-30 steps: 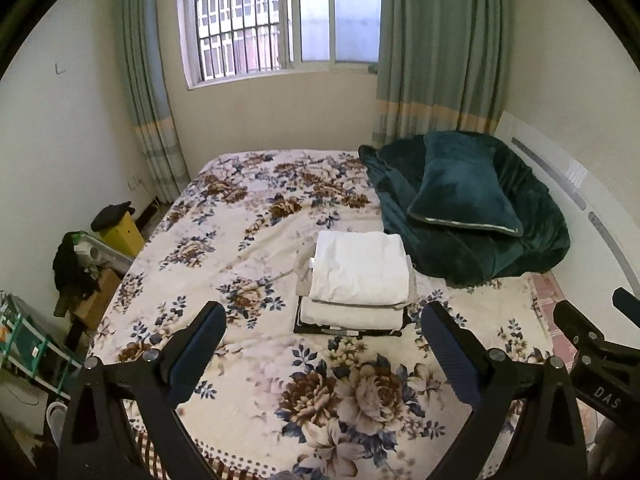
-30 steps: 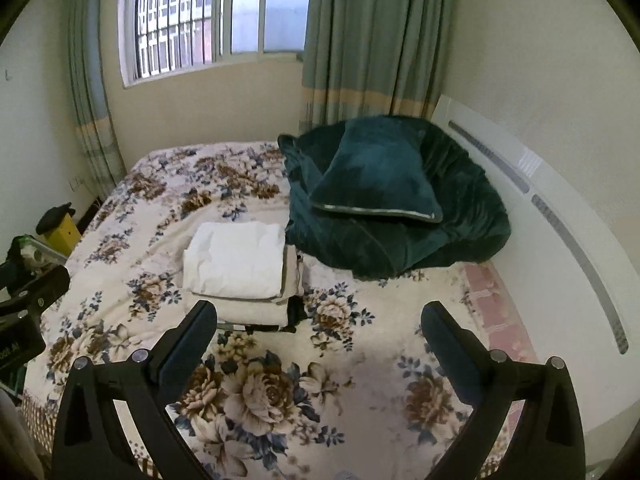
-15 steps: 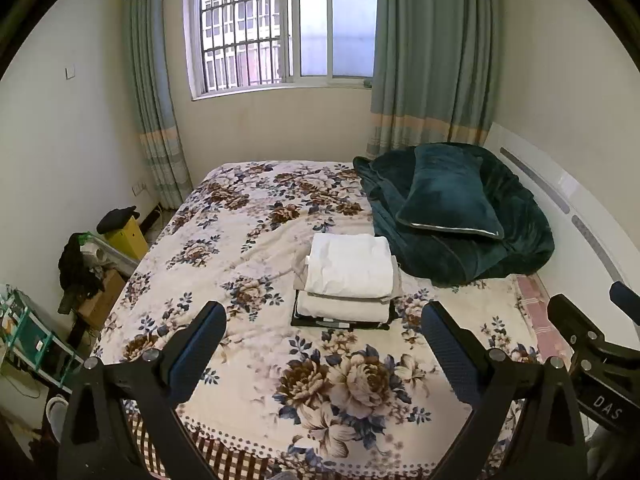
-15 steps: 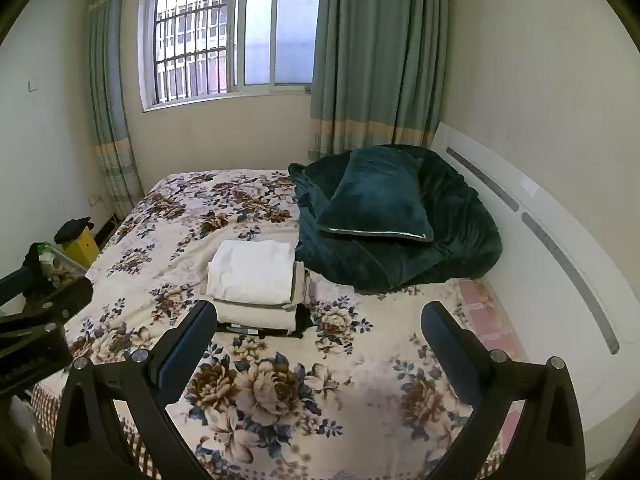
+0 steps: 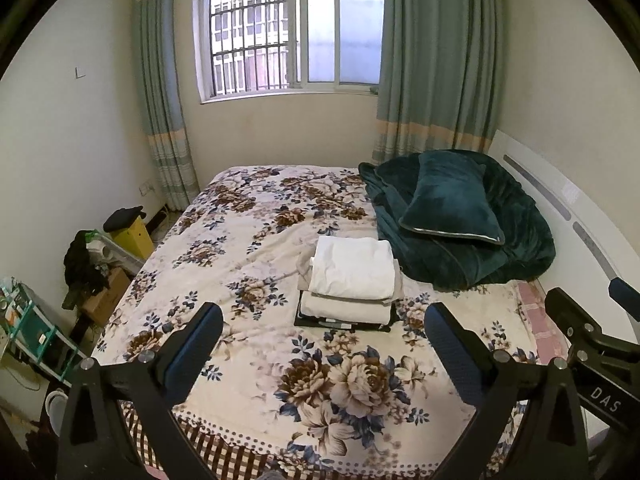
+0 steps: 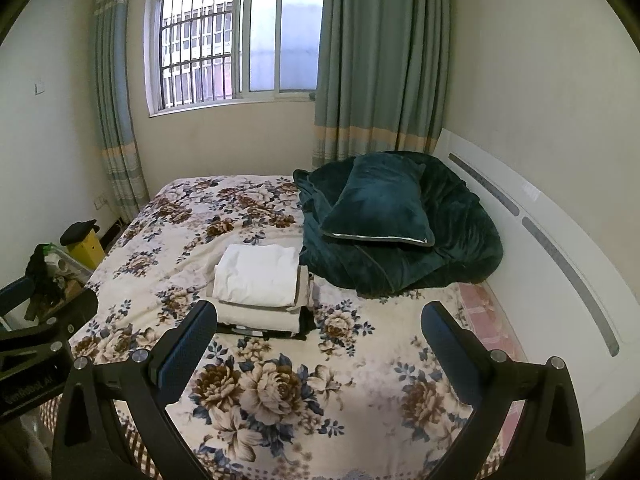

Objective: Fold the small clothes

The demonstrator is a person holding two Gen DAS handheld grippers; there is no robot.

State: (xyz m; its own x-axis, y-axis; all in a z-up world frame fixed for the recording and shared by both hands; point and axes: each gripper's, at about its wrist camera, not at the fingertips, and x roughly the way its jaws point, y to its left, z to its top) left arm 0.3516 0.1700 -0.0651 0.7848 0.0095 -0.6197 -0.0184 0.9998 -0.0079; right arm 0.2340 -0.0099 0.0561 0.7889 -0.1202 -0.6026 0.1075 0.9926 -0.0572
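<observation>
Folded clothes (image 5: 351, 280) sit in a neat stack mid-bed on the floral bedspread (image 5: 256, 248), white pieces over a dark one at the bottom. Nearest the cameras, the left gripper (image 5: 322, 334) and right gripper (image 6: 318, 330) hang above the foot of the bed, jaws wide apart, holding nothing. Beyond the stack lies a dark green pillow (image 5: 452, 204) on a green blanket (image 6: 460, 240). Only the left view shows the teal rack (image 5: 28, 328).
</observation>
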